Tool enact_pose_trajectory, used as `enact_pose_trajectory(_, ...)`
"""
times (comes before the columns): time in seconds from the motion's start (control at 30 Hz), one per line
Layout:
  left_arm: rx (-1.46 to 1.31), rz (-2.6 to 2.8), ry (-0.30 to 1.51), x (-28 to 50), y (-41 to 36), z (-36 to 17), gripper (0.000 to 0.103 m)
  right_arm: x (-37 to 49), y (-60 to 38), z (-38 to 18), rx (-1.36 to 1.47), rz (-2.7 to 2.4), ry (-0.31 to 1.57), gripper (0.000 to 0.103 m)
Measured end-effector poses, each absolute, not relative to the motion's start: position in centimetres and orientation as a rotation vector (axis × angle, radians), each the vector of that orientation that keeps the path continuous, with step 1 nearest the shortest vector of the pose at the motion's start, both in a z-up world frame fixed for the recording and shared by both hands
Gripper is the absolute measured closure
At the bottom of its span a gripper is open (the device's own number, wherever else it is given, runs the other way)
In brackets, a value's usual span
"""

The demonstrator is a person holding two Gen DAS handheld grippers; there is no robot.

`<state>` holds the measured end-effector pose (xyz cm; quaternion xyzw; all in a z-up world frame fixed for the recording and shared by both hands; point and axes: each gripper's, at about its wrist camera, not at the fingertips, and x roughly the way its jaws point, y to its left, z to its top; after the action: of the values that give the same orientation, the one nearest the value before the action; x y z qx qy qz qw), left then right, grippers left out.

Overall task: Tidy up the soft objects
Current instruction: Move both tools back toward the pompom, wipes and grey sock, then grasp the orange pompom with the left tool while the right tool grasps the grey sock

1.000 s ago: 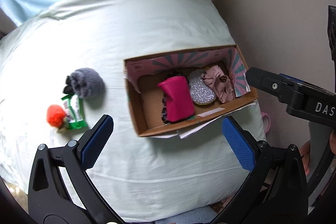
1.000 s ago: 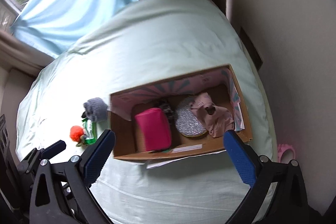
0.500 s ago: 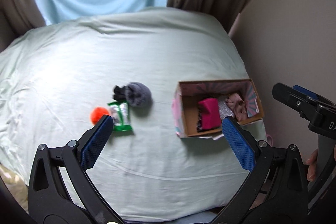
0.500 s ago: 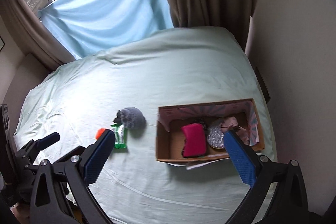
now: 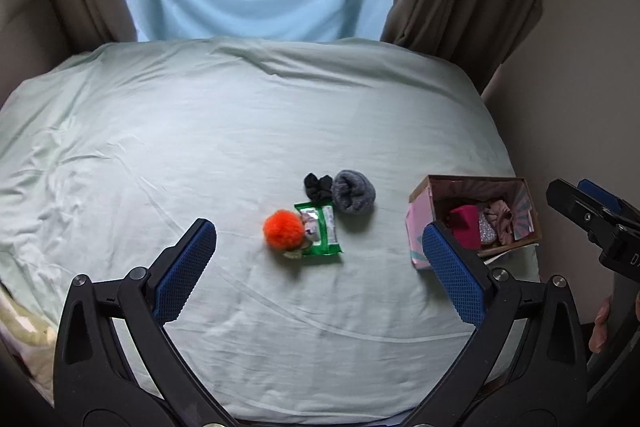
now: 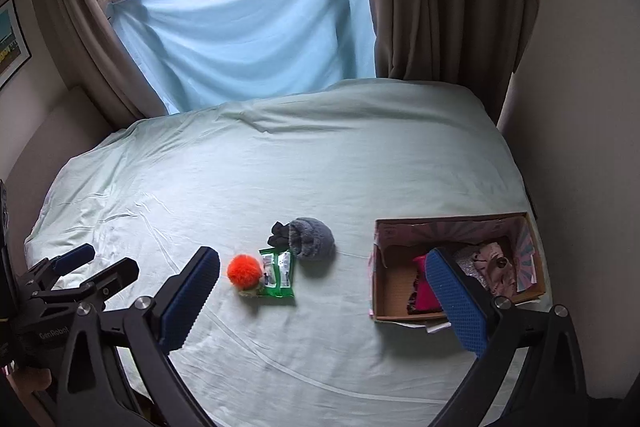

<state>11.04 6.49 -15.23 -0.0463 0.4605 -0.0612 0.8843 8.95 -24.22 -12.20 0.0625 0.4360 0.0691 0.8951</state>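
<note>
Both claws, the left gripper [image 5: 319, 263] and the right gripper [image 6: 322, 301], hang wide apart and hold nothing. The fluffy orange pom-pom [image 5: 283, 229], shiny green packet [image 5: 320, 233], grey rolled sock [image 5: 353, 191] and small black cloth [image 5: 317, 185] lie bunched together on the pale green bed sheet [image 5: 240, 131], well apart from the open cardboard box [image 5: 476, 183]. Because they touch, a claw might grab two things at once or pinch the sheet.

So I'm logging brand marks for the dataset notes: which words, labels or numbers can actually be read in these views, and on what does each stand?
"GenRobot": white lettering on the left gripper's black body, right wrist view.
"D", cut off by the frame edge: on the right gripper's body, left wrist view.
Green packet: its print is too small to read.
Cardboard box: a pattern only, no legible words.
Framed picture on the wall: nothing readable.
</note>
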Motion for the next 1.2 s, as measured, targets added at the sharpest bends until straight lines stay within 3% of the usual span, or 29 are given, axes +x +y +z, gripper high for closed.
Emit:
enact_pose_trajectory(0.43,-0.072,-0.143,0.997,14.9,12.6,-21.6,0.000,11.9,-19.0,-18.2,0.159,0.085,0.938,0.000)
enact_pose_trajectory(1.2,-0.122,-0.222,1.139,24.9,9.6,-43.8,0.001,25.3,-16.6,-38.7,0.142,0.194,1.075,0.000)
